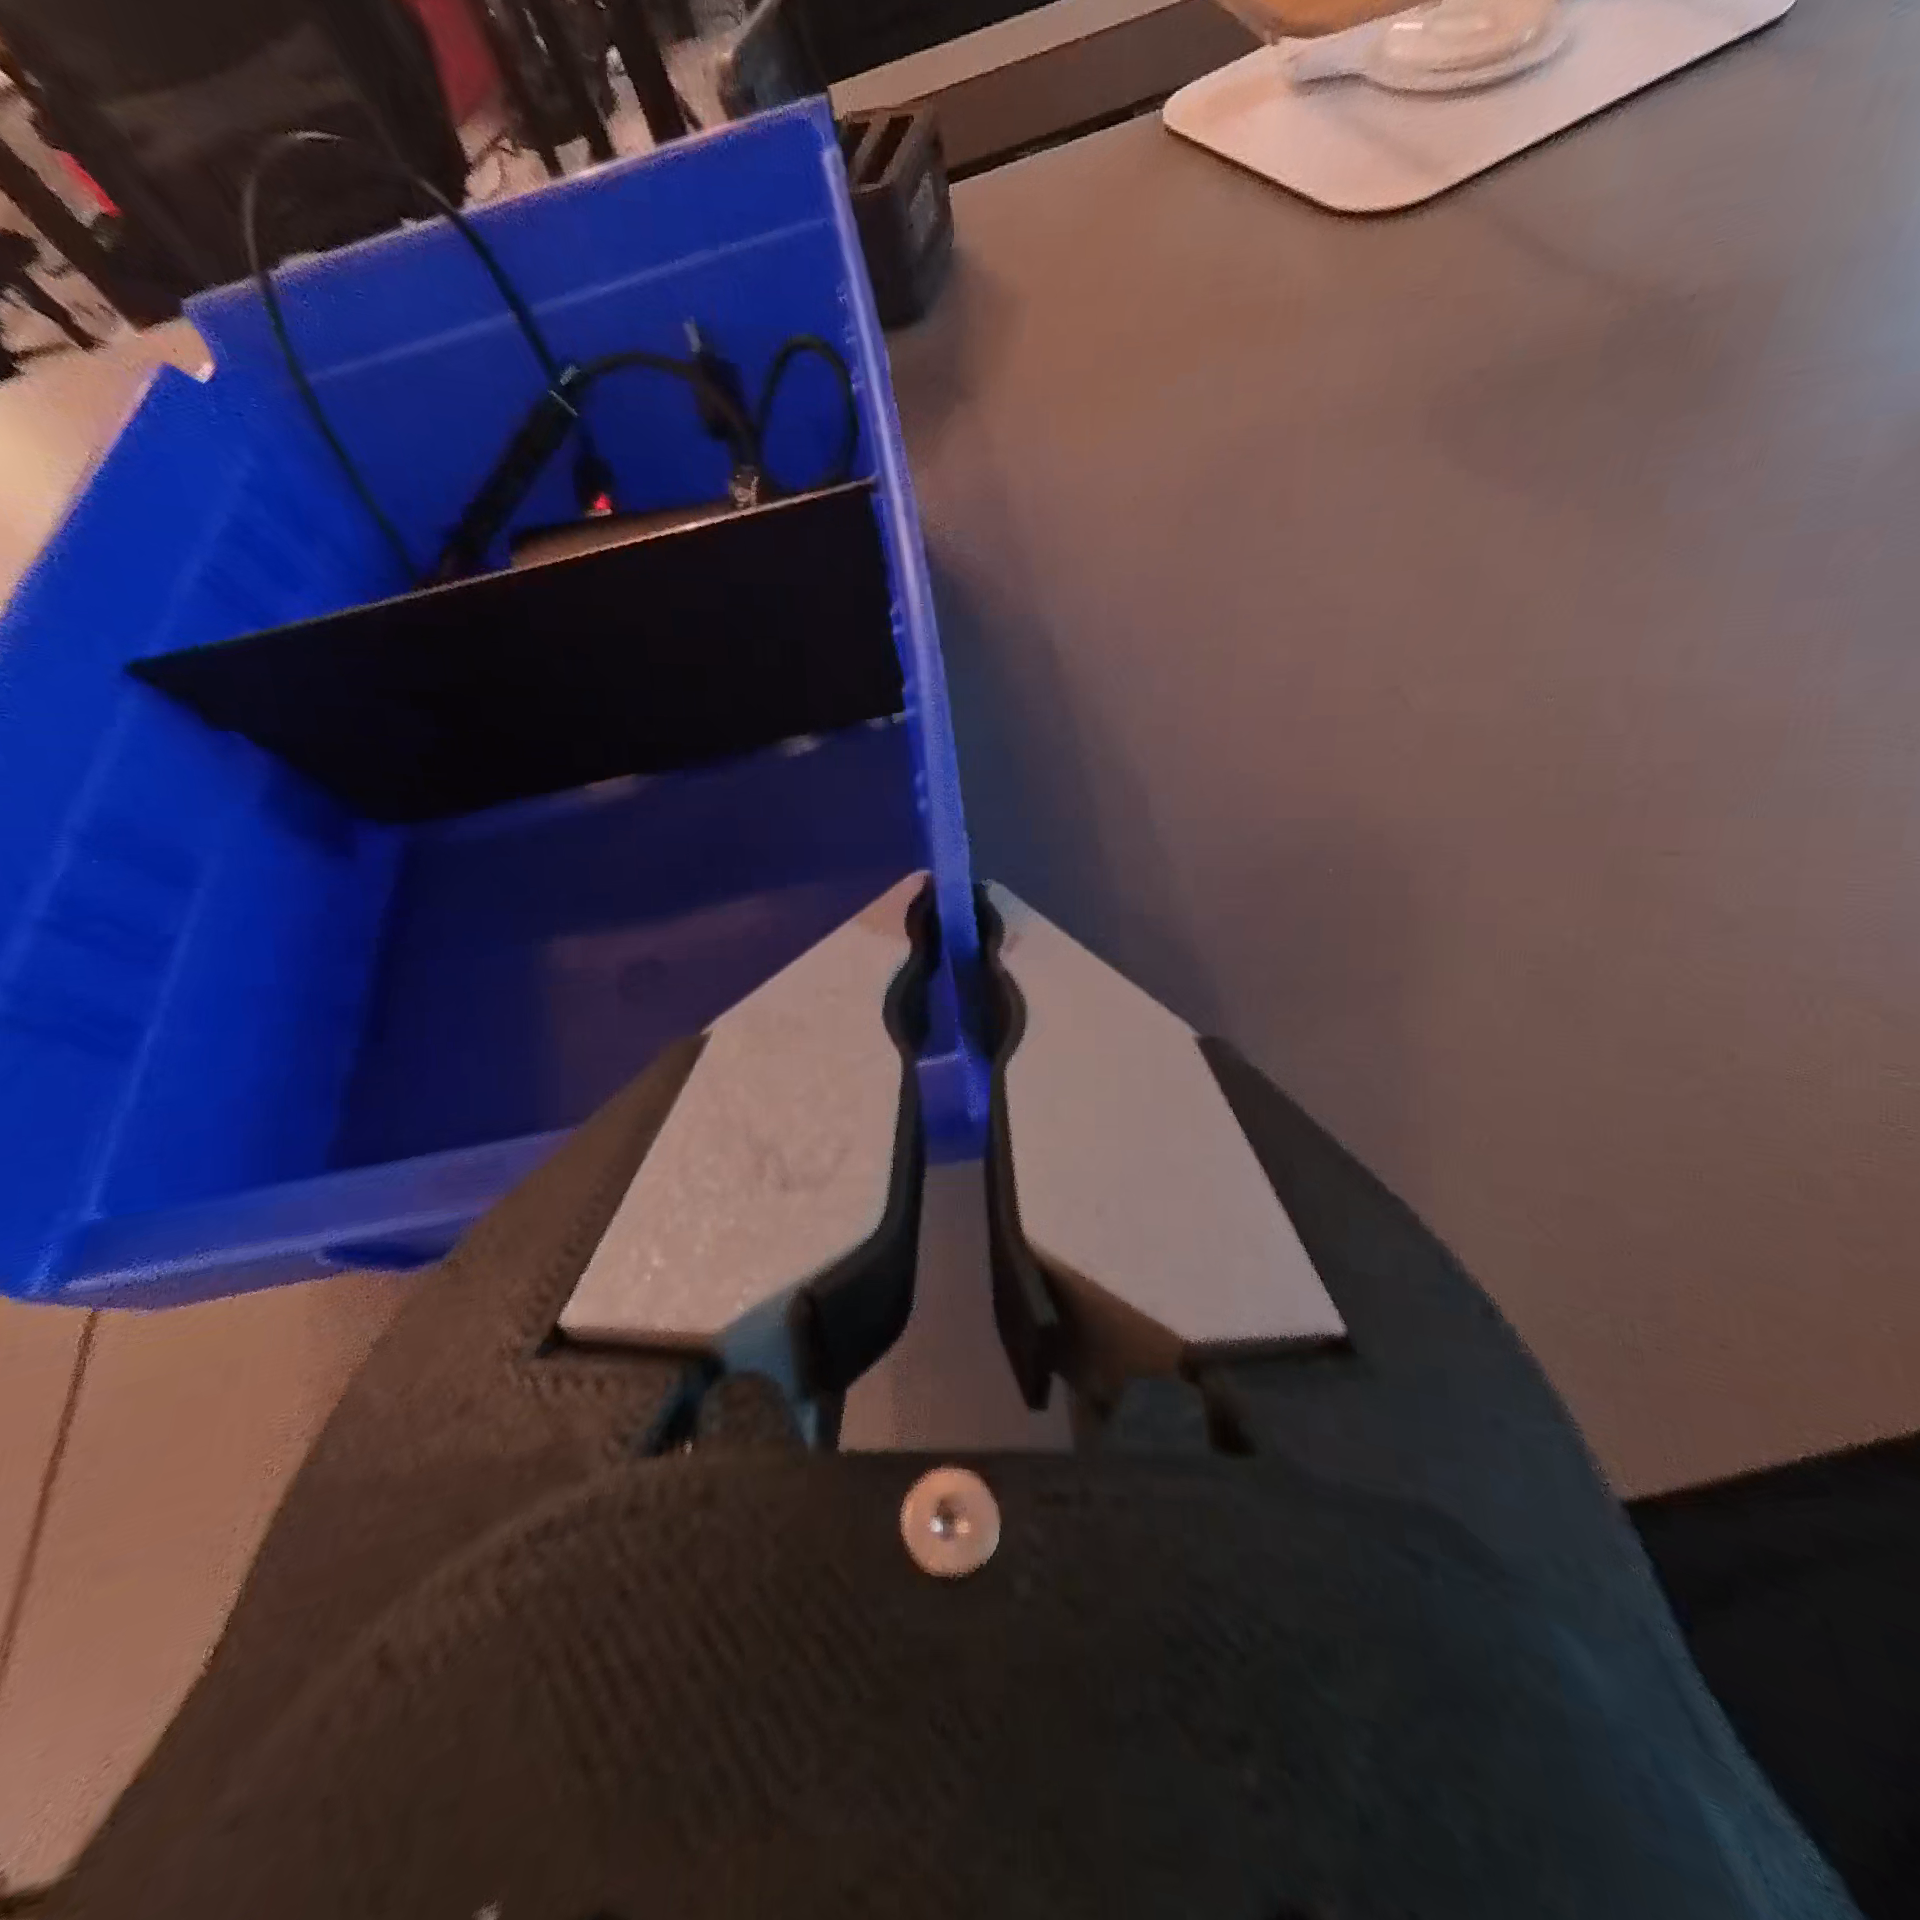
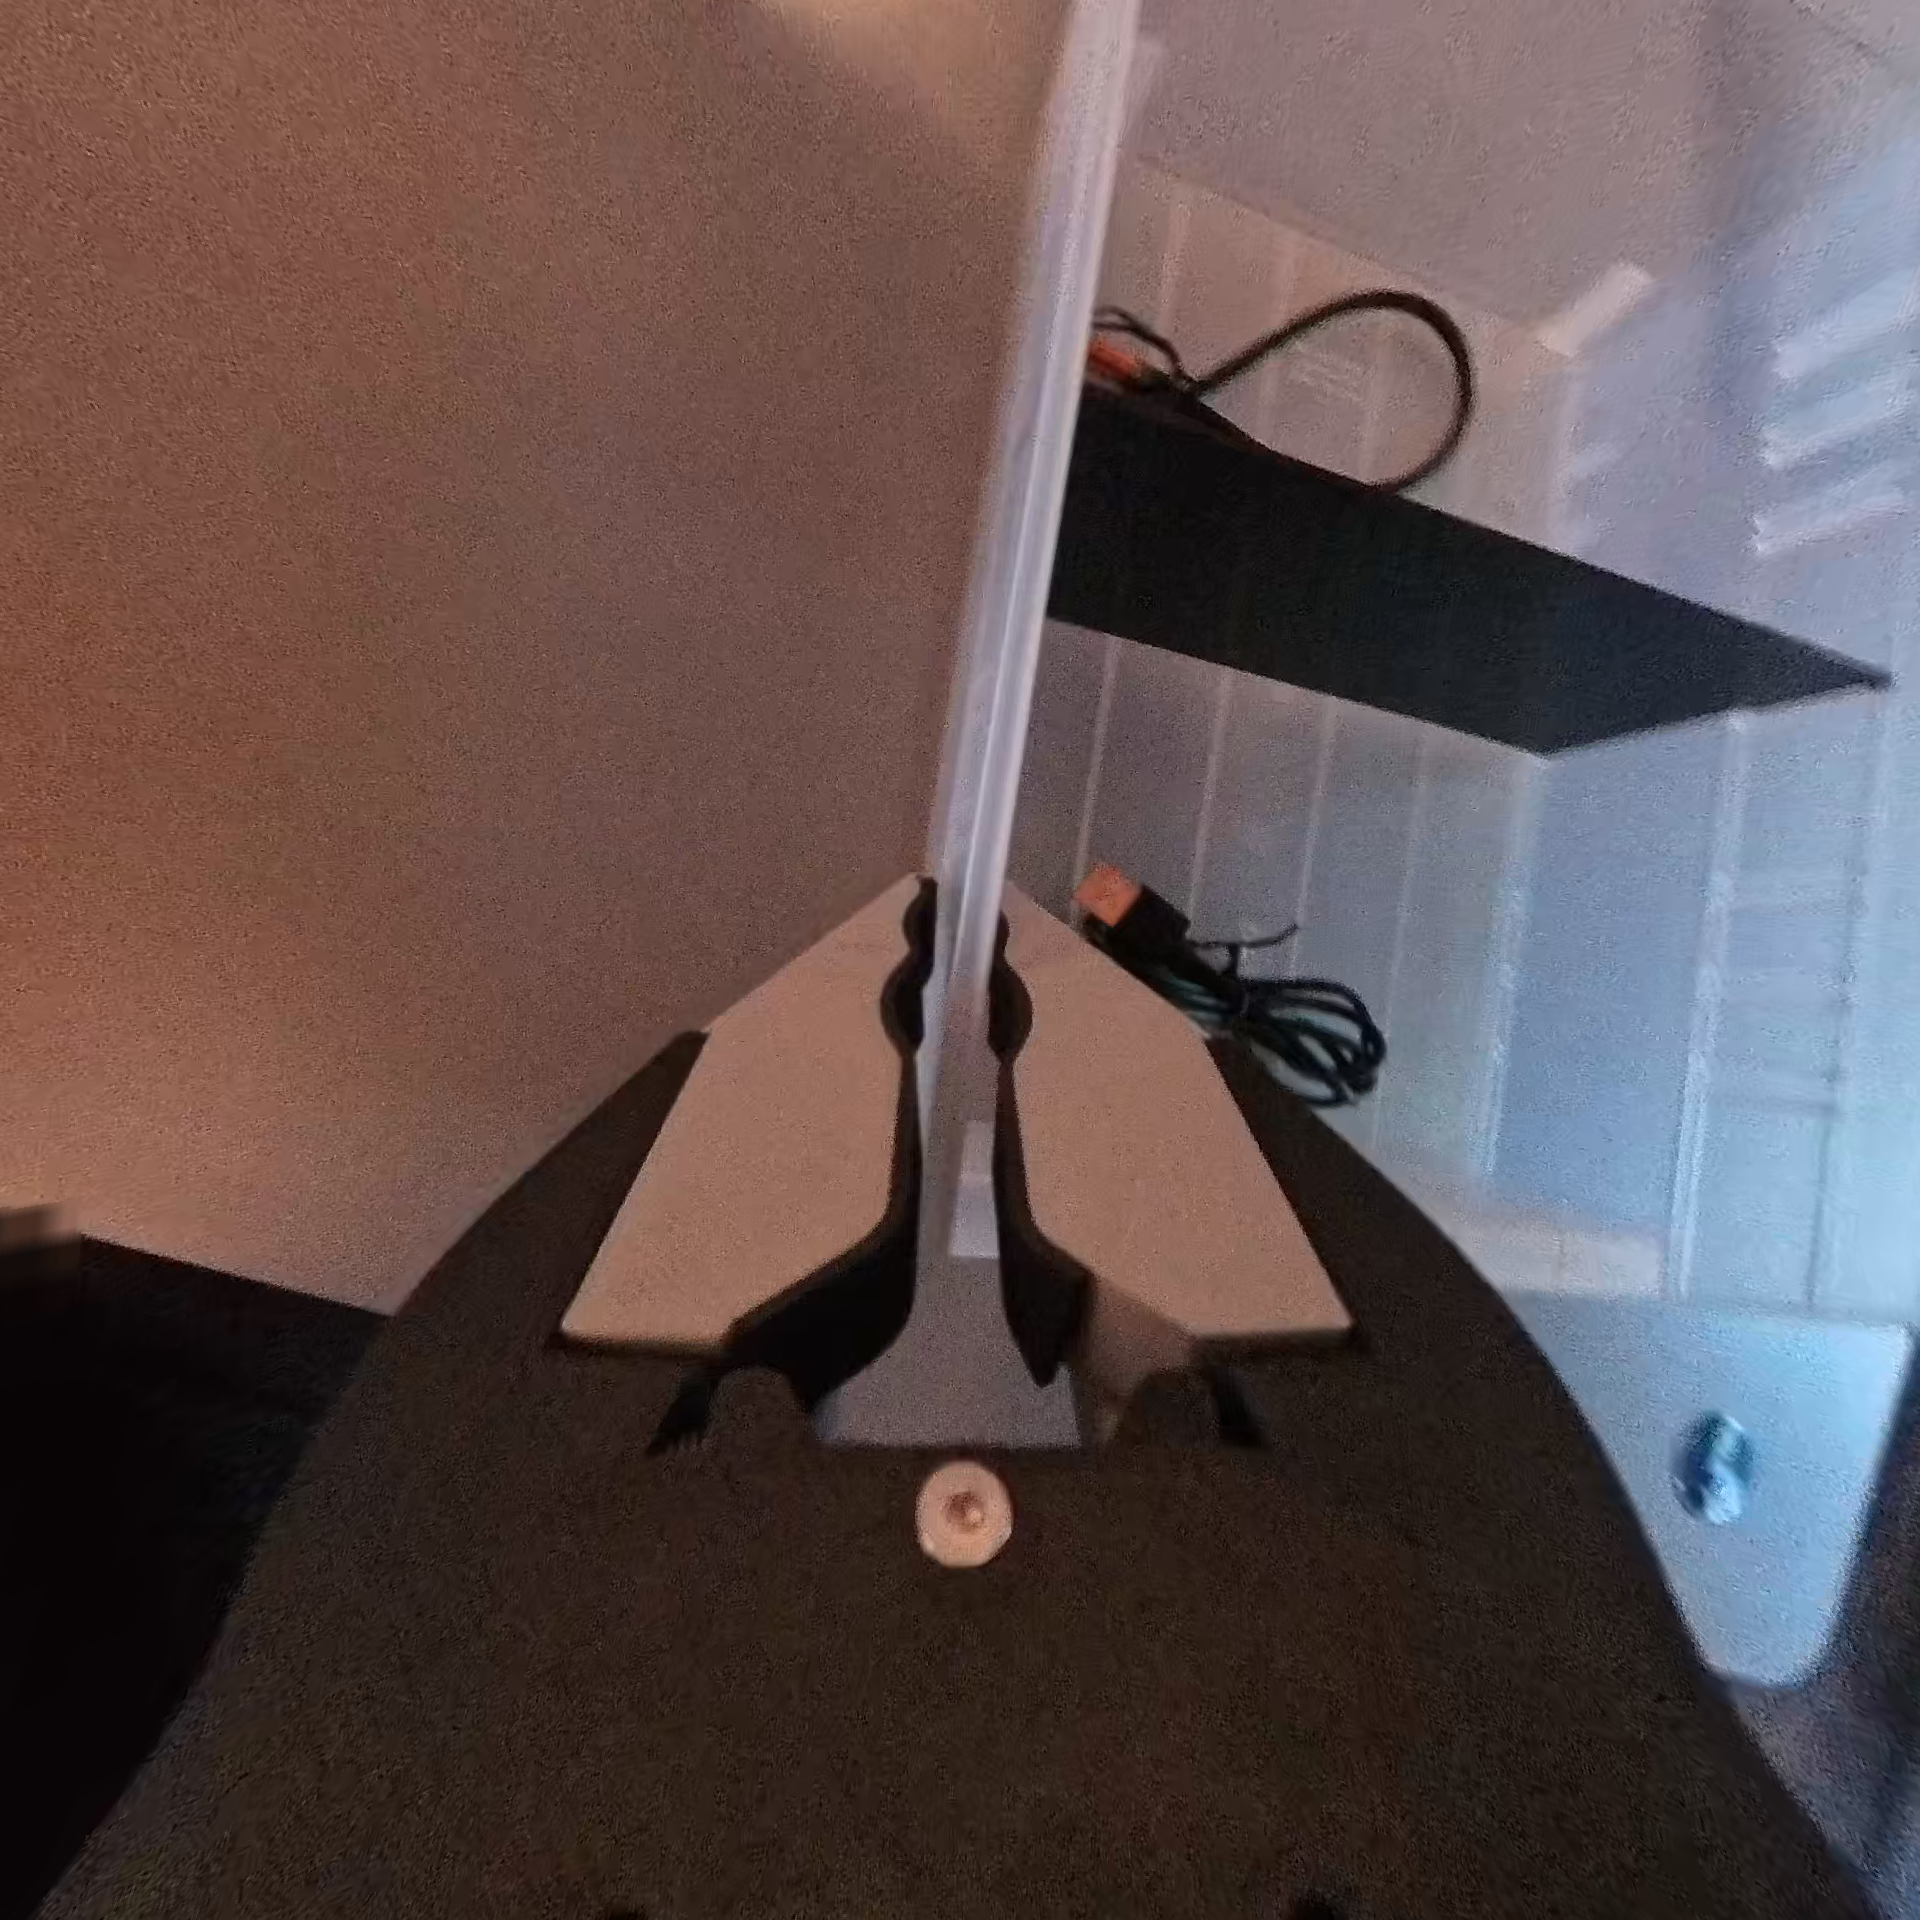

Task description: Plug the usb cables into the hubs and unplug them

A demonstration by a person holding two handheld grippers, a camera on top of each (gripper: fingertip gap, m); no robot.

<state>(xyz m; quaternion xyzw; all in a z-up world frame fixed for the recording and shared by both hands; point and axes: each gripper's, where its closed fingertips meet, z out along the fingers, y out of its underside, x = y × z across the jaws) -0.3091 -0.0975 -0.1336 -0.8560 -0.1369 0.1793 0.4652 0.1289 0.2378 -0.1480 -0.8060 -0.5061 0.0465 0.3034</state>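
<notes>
Cables (image 1: 717,416) are seen coiled in the far compartment of a blue bin (image 1: 208,935), behind a black divider (image 1: 540,686); its right wall is clamped by the left claw (image 1: 956,914). A bundled cable (image 2: 1278,1008) lies in the near compartment of a clear bin (image 2: 1662,935), whose left wall is clamped by the right claw (image 2: 961,914). Both bins are carried by a dark counter (image 1: 1455,727).

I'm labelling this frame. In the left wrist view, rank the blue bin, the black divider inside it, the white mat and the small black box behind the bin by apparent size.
Largest to smallest, as they look:
1. blue bin
2. black divider
3. white mat, cut off by the frame edge, so unsure against the divider
4. small black box

The mat and box lie farther off, so true sizes may differ.
</notes>
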